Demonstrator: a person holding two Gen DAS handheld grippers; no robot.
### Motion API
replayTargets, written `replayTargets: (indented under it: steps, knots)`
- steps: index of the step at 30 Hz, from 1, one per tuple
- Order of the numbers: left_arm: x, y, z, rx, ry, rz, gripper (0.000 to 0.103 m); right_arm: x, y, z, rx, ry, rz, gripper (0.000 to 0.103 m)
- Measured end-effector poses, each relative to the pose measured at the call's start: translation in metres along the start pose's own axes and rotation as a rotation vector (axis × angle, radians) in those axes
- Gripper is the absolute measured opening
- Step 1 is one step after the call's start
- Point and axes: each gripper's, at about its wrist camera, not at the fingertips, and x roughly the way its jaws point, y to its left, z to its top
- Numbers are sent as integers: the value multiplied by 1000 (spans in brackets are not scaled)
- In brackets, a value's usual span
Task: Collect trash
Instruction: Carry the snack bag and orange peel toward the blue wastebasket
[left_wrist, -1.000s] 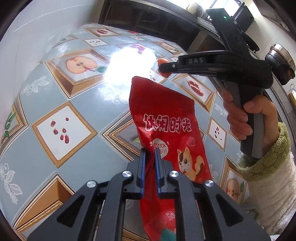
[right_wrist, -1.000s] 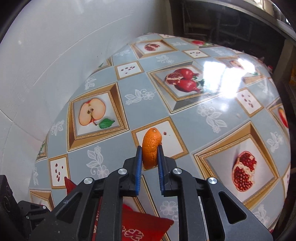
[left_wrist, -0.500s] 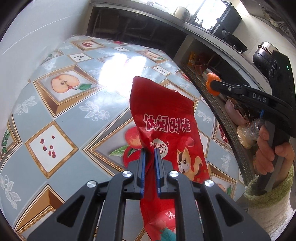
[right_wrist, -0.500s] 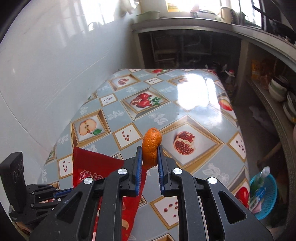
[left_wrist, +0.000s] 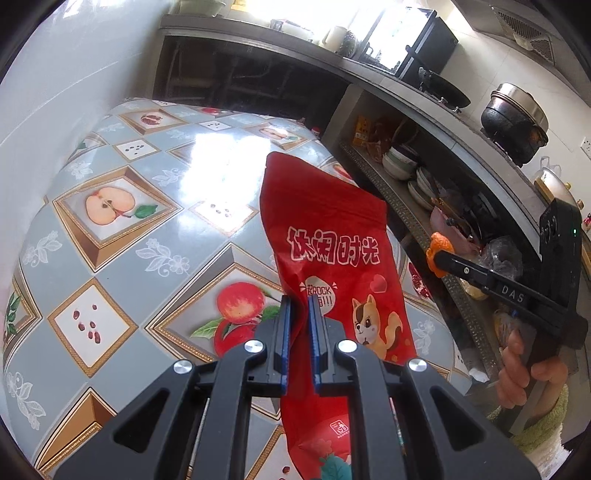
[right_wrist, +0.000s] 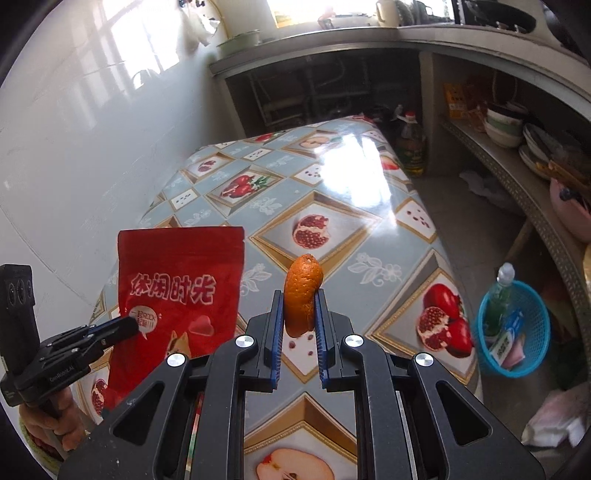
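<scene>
My left gripper (left_wrist: 298, 306) is shut on a red snack bag (left_wrist: 332, 251) with white Chinese lettering and a cartoon cat, held upright above the table. The bag also shows in the right wrist view (right_wrist: 177, 295), with the left gripper (right_wrist: 129, 326) clamped on its lower left side. My right gripper (right_wrist: 299, 306) is shut on a piece of orange peel (right_wrist: 303, 299), held above the table. In the left wrist view the right gripper (left_wrist: 439, 256) and the peel (left_wrist: 437, 253) hang out past the table's right edge.
The table (right_wrist: 332, 206) has a blue-grey fruit-print cloth and stands against a white wall. A blue basket (right_wrist: 513, 332) holding trash sits on the floor to the table's right. A shelf with bowls and plates (left_wrist: 406, 166) runs along the right. An oil bottle (right_wrist: 410, 144) stands beyond the table.
Both grippers have lifted up and back from the table with their loads. The right gripper with the peel has swung to the right, past the table edge.
</scene>
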Motion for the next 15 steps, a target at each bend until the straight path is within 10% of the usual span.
replayTargets:
  steps: [9,15]
  knots:
    - [8,-42,40,65,-37,-121,8,-83,-84,-14,167,-165,-294,14]
    - [53,-96,70,108,74,-273,8,-104,-150,-51,338,-170,-379,14]
